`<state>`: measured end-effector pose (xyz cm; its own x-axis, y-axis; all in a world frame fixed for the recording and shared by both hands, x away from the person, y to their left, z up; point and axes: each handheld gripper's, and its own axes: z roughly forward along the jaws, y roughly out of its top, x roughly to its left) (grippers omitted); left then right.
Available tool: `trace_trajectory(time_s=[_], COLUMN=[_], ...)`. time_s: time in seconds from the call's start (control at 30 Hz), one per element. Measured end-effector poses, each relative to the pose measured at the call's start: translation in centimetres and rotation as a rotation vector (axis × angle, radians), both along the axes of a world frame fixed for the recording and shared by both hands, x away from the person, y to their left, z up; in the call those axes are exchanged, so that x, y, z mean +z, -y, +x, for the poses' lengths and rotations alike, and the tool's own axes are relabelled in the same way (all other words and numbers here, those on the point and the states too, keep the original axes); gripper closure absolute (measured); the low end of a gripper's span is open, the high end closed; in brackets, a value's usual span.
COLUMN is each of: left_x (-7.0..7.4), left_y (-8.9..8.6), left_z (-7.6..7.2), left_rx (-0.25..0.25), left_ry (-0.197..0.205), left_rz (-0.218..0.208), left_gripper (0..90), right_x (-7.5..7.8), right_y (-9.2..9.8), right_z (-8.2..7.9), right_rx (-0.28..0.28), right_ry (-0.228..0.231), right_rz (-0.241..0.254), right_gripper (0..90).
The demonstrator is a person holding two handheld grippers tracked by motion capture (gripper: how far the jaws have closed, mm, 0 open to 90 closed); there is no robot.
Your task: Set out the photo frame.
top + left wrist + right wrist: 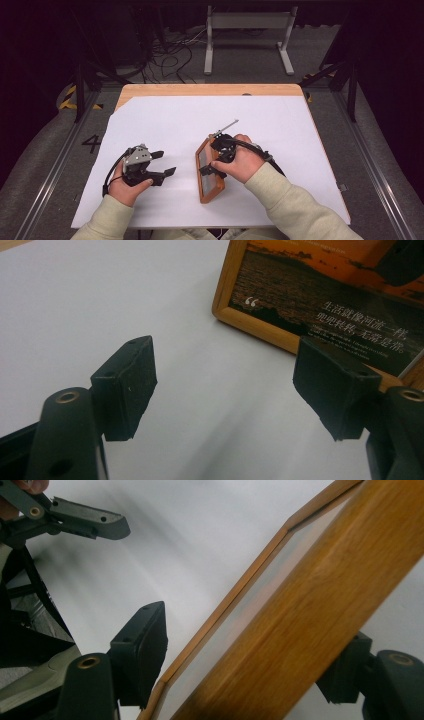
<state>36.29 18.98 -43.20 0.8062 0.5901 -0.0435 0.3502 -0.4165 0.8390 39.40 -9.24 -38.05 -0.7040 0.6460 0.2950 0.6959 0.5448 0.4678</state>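
Note:
A wooden picture frame (210, 188) stands tilted on the white sheet, right of the middle. Its sunset picture with white lettering (310, 295) faces my left gripper. My right gripper (212, 167) reaches over the frame's upper edge, and the wooden rim (320, 595) runs between the jaws. The near pad (145, 650) stands a little off the wood and the far pad is partly hidden behind the rim. My left gripper (167, 162) rests open on the sheet just left of the frame, with nothing between its pads (125, 385). One of its jaws also appears in the right gripper view (85, 522).
The white sheet (200, 115) covers most of the wooden table (210, 90). A thin grey rod (228, 126) sticks out beyond the right hand. Past the table's far edge lie floor cables (170, 55) and a grey stand (247, 22).

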Motion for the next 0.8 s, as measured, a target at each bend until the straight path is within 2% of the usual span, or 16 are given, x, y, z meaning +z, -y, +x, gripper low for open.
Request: trace_trajectory(time_s=[0.23, 0.3, 0.37, 0.67, 0.8], left_x=[-0.01, -0.02, -0.02, 0.06, 0.02], left_y=[0.00, 0.02, 0.02, -0.19, -0.26], left_z=[-0.03, -0.04, -0.04, -0.06, -0.04], left_rx=[0.000, 0.000, 0.000, 0.013, 0.018], left_ry=[-0.001, -0.001, 0.000, 0.017, 0.022], left_rz=[-0.001, 0.000, 0.000, -0.015, -0.015], left_gripper=[25.8, 25.8, 25.9, 26.5, 27.0], right_x=[-0.19, -0.20, -0.18, 0.13, 0.28], right_y=[-0.11, -0.03, 0.01, -0.36, -0.38], right_z=[0.14, 0.17, 0.19, -0.06, -0.08], right_rx=[0.003, 0.008, -0.003, -0.032, -0.047], right_ry=[-0.033, -0.043, -0.045, -0.031, -0.025], right_rz=[-0.012, -0.025, -0.032, -0.078, -0.094], right_gripper=[34.8, 42.5, 44.2, 49.0, 53.9])
